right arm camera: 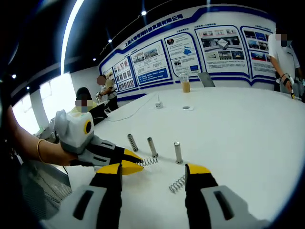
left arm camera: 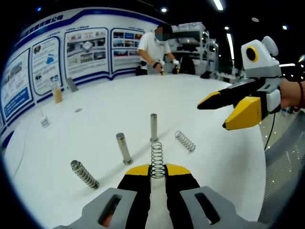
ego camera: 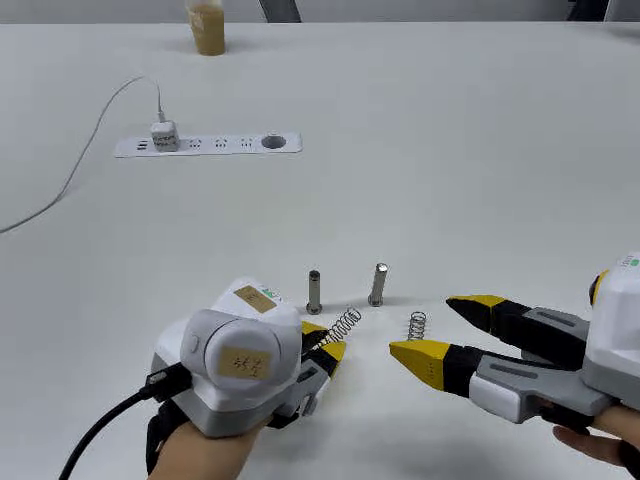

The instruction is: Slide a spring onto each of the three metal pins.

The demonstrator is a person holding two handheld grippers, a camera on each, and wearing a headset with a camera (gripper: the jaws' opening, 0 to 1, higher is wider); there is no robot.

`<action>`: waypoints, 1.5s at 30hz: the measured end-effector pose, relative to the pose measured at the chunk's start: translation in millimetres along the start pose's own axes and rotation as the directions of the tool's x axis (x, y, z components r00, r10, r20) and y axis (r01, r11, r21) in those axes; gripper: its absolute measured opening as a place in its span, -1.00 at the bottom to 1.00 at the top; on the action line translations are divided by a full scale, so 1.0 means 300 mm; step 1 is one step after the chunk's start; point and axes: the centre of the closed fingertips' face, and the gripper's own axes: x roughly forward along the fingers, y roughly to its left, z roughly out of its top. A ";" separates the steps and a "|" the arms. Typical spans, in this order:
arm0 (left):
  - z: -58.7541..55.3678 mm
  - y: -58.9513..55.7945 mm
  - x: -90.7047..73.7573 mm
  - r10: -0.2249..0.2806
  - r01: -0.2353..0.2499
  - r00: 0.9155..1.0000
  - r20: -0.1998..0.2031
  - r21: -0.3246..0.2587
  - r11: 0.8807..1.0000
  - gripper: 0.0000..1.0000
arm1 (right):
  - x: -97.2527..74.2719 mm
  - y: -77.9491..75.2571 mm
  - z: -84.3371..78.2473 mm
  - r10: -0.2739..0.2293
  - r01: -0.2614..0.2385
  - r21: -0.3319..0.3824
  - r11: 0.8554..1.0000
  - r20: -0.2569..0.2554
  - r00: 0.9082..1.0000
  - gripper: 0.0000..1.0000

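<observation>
Left gripper (left arm camera: 157, 168) pinches a spring (left arm camera: 157, 157) just before two bare pins (left arm camera: 123, 148). Right gripper (right arm camera: 164, 168) is spread, with a loose spring (right arm camera: 177, 183) lying on the table (right arm camera: 238, 143) between its jaws. Left gripper view shows a third pin (left arm camera: 85, 174) wearing a spring. Poster (right arm camera: 183, 47) text is too small to read.

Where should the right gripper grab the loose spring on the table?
Pinch the loose spring across its middle coils, right gripper coming from above. It lies flat on its side, so that leaves both ends free for a bare pin.
</observation>
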 end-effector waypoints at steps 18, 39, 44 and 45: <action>0.130 -0.025 -0.149 -0.014 0.014 0.981 0.192 0.002 1.000 -0.79 | 0.070 0.099 0.105 0.110 -0.116 0.124 0.985 0.053 0.992 -0.19; 0.220 -0.045 -0.242 -0.063 0.075 0.929 0.365 -0.020 0.997 -0.79 | 0.117 0.211 0.163 0.259 -0.291 0.323 0.901 0.139 0.956 -0.52; 0.232 -0.050 -0.251 -0.075 0.084 0.921 0.382 -0.005 0.996 -0.79 | 0.119 0.227 0.166 0.279 -0.313 0.340 0.887 0.144 0.949 -0.66; 0.237 -0.052 -0.255 -0.082 0.091 0.916 0.392 -0.005 0.996 -0.78 | 0.119 0.232 0.168 0.287 -0.320 0.346 0.882 0.145 0.947 -0.68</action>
